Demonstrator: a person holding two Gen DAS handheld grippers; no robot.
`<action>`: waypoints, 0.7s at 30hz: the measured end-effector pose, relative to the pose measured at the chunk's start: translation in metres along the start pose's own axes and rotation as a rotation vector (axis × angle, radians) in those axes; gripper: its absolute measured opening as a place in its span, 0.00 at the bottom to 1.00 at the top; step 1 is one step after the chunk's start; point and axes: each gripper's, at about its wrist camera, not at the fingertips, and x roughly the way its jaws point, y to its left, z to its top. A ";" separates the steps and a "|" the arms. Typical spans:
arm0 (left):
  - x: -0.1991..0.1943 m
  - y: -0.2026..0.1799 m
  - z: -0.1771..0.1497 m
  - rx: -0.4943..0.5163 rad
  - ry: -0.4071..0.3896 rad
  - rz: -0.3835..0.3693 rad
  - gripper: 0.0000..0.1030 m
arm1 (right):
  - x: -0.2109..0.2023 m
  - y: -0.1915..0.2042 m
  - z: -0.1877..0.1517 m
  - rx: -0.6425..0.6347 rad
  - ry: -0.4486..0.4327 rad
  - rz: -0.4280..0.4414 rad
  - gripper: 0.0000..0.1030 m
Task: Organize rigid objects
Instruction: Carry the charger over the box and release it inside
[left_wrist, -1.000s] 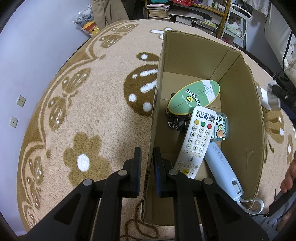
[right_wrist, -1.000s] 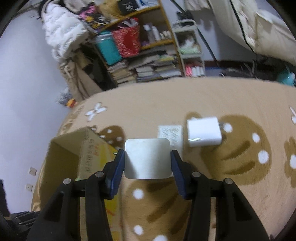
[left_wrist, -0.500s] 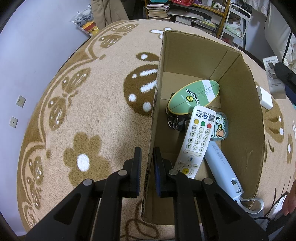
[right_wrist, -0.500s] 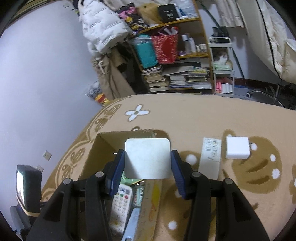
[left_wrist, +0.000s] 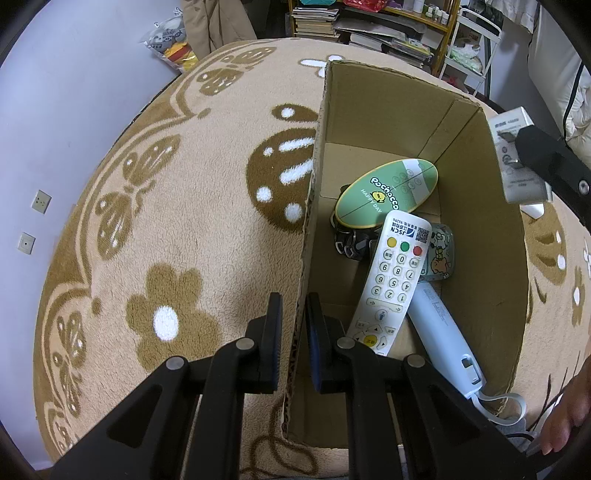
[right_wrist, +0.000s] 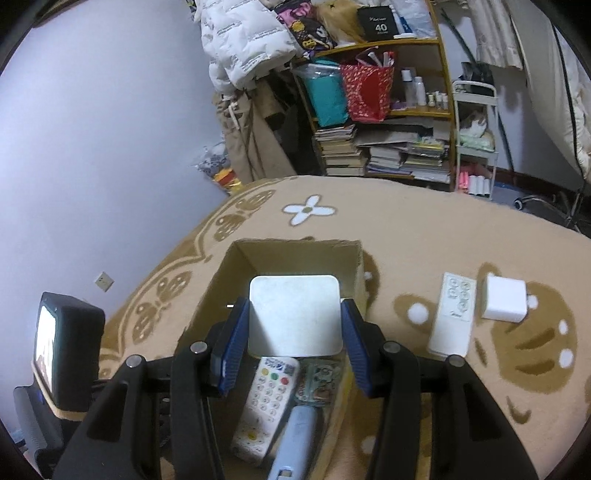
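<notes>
Hovering over the cardboard box (right_wrist: 236, 266), right jaws clamp the white square device (right_wrist: 294, 314) (left jaws pinch the box wall).

Dim even indoor light, soft shadows, strong fisheye edge distortion

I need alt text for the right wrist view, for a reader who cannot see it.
The right gripper holds a white square box above an open cardboard box containing a remote. On the rug to the right lie a slim white remote and a charger.
</notes>
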 end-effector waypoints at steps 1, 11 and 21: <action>0.000 -0.001 0.000 0.000 0.000 0.000 0.12 | 0.000 0.001 0.000 -0.006 0.002 0.005 0.51; 0.000 0.000 0.000 0.000 0.000 0.000 0.12 | 0.013 0.008 -0.008 -0.030 0.051 -0.001 0.52; 0.002 0.001 -0.002 -0.009 0.006 -0.018 0.12 | 0.020 0.018 -0.011 -0.071 0.057 -0.056 0.55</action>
